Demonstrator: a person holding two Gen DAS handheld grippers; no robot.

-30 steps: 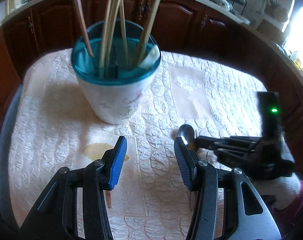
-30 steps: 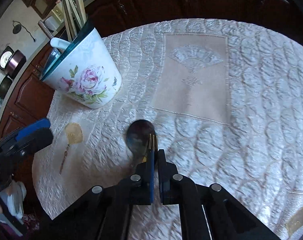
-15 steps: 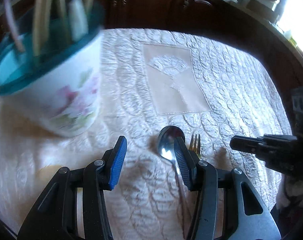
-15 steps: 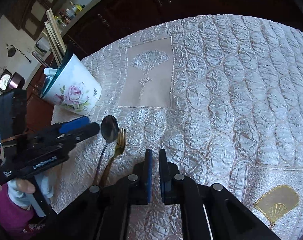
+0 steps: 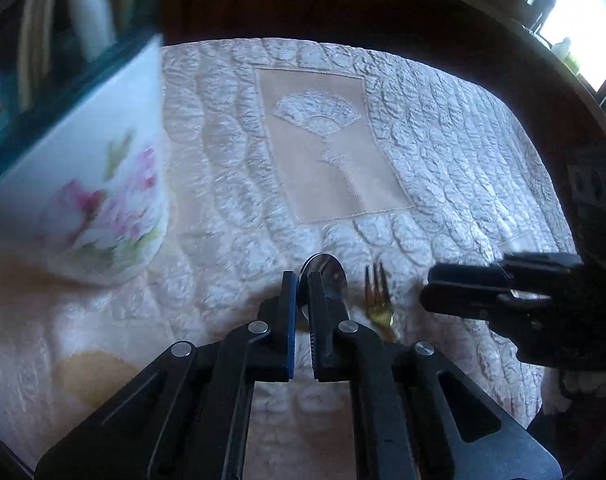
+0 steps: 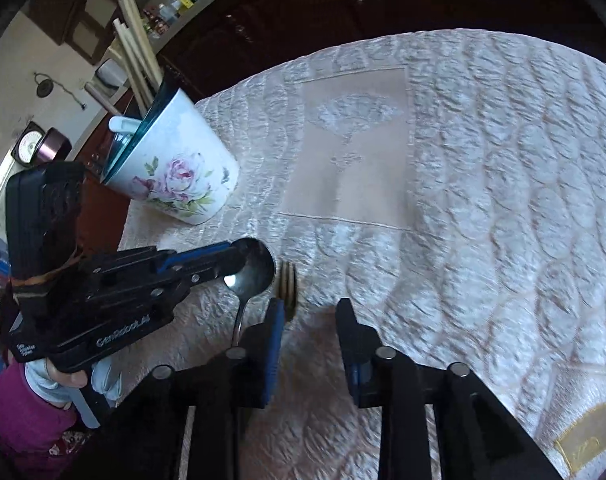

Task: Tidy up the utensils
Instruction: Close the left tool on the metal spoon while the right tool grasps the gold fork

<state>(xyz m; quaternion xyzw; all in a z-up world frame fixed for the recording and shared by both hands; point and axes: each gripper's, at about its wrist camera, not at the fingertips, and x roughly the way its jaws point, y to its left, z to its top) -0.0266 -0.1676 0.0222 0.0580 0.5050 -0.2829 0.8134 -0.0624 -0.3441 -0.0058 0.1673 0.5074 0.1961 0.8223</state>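
Note:
A silver spoon (image 6: 251,272) and a gold fork (image 6: 287,283) lie side by side on the quilted cloth. My left gripper (image 5: 301,284) is shut on the spoon (image 5: 331,274) at its bowl edge; it also shows in the right wrist view (image 6: 227,256). The fork (image 5: 377,298) lies just right of it. My right gripper (image 6: 309,310) is open and empty, its left finger right next to the fork; it also shows in the left wrist view (image 5: 433,286). A white floral cup (image 6: 175,168) with a teal rim holds chopsticks (image 6: 137,60) and a white spoon.
The white quilted cloth (image 6: 483,160) covers the round table, with a beige fan panel (image 6: 351,148) in the middle. Dark wooden cabinets (image 5: 283,0) stand behind. The cup (image 5: 83,184) stands close on the left in the left wrist view.
My left gripper has moved in and shut on the spoon's bowl. My right gripper has opened and moved close to the fork.

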